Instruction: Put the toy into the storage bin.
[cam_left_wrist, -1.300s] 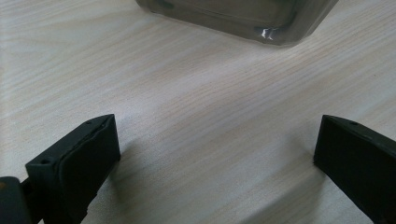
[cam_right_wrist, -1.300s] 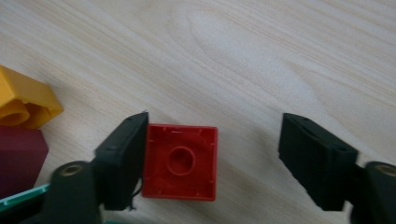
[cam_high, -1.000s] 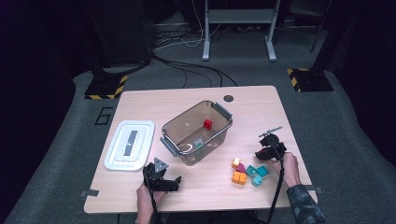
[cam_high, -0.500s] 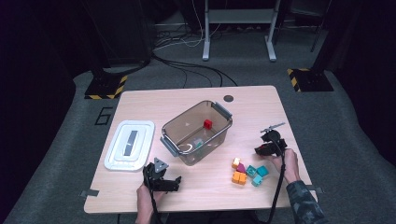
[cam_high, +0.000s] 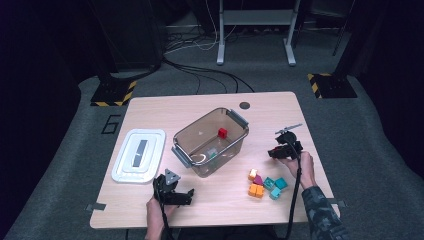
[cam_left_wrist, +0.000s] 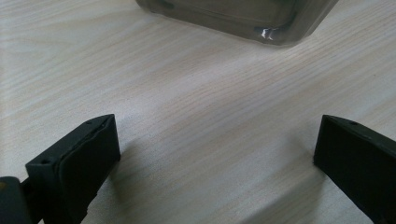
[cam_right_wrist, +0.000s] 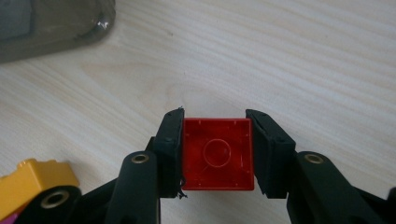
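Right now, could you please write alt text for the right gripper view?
The right gripper pinches a hollow red plastic brick between its black jaws above a light wooden table. A yellow brick sits lower left, a smoky clear bin upper left.

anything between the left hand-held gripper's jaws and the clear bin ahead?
No. In the left gripper view, bare wooden tabletop lies between the open left hand-held gripper and the clear bin.

Red hollow block (cam_right_wrist: 217, 154), underside up
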